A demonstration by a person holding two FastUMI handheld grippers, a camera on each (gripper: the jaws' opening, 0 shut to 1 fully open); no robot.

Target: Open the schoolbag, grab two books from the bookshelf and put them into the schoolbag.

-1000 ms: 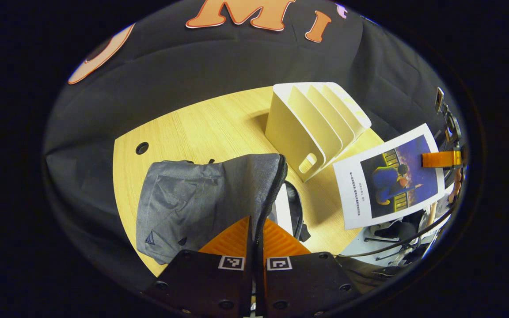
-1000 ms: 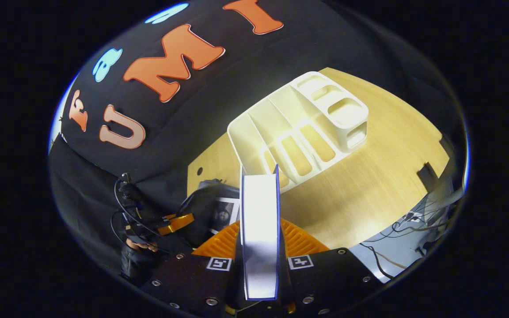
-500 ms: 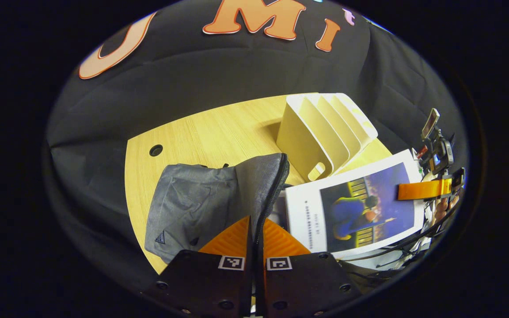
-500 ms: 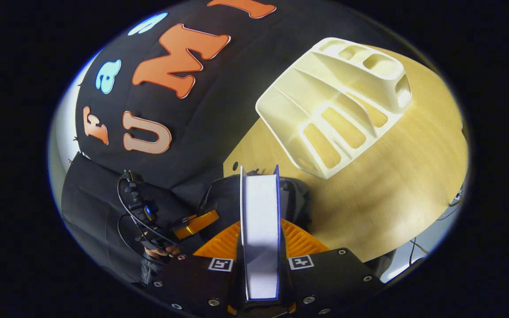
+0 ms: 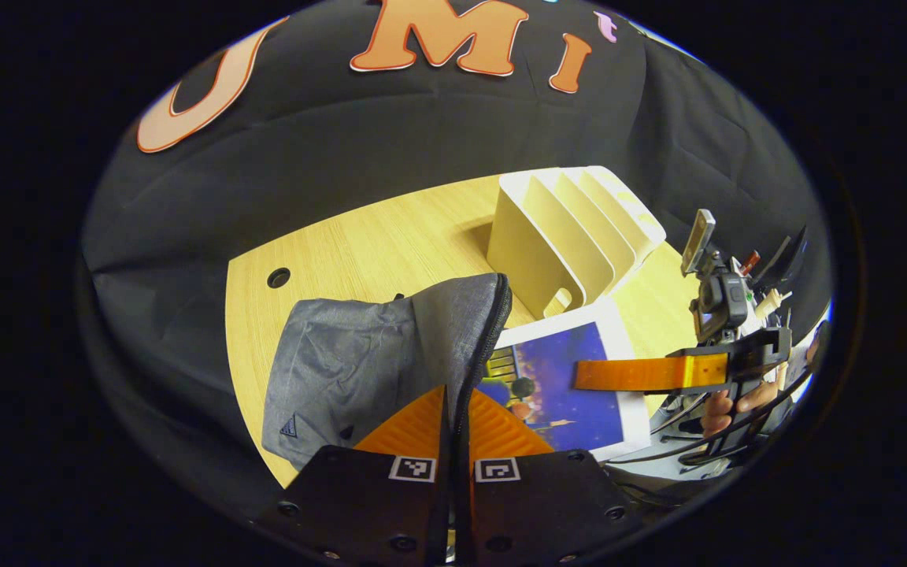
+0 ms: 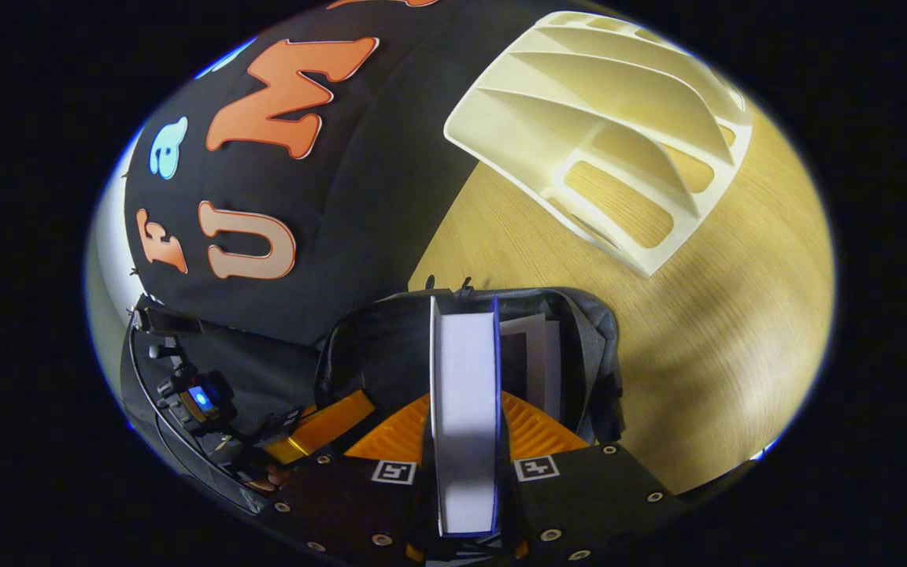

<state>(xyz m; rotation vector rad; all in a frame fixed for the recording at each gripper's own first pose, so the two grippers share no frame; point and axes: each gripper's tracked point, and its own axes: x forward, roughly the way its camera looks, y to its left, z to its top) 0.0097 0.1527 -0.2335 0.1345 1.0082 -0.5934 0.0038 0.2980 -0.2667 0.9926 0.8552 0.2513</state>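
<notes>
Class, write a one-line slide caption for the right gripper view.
Right gripper lowers a book into the open schoolbag, bookshelf behind.

My right gripper (image 6: 465,441) clamps a book (image 6: 465,409) edge-on, its far end inside the open schoolbag (image 6: 595,354).

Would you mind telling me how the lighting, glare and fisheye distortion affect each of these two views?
Left gripper view: even light, the bookshelf casts a soft shadow on the table, whose edge bows.
Right gripper view: the book page edges glare near white between the right gripper fingers; the schoolbag interior is dim, the shelf stretched.
</notes>
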